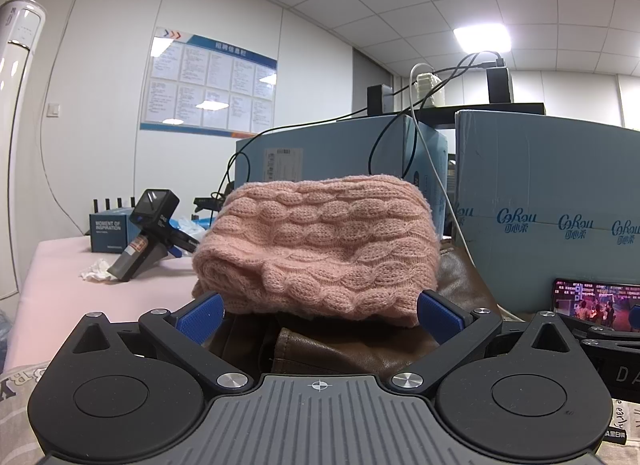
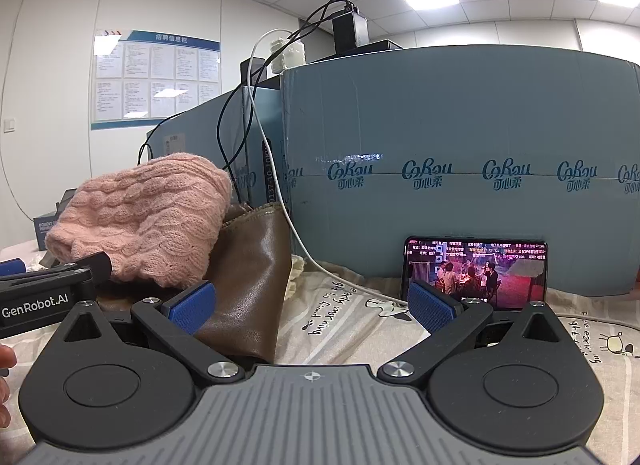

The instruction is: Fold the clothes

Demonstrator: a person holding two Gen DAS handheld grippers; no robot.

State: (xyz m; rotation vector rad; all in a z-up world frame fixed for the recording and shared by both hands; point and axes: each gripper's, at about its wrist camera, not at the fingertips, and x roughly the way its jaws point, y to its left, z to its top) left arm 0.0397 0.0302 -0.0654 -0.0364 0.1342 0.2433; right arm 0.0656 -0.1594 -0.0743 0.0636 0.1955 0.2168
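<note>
Office room, white walls, notice board, tiled ceiling; surface: bed-like spread of printed sheet with pale pink pad at far left.

Item 1: pink cable-knit sweater, folded into a thick bundle, resting on top of item 2.
Item 2: brown leather garment, folded, lying on the sheet under the sweater, one end sticking out toward the right.
Item 3: left claw, spread wide, pads either side of the sweater's near edge, pinching nothing.
Item 4: right claw, spread wide, empty, near the leather garment's loose end.
Item 5: blue cartons behind; phone propped against them, screen lit; white cable trailing down past the garments.

Risks, judged: the bulky knit could slump or unroll off the slick leather if nudged; a claw closing low may catch both garments together; a sweep rightward might snag the cable or topple the phone.
</note>
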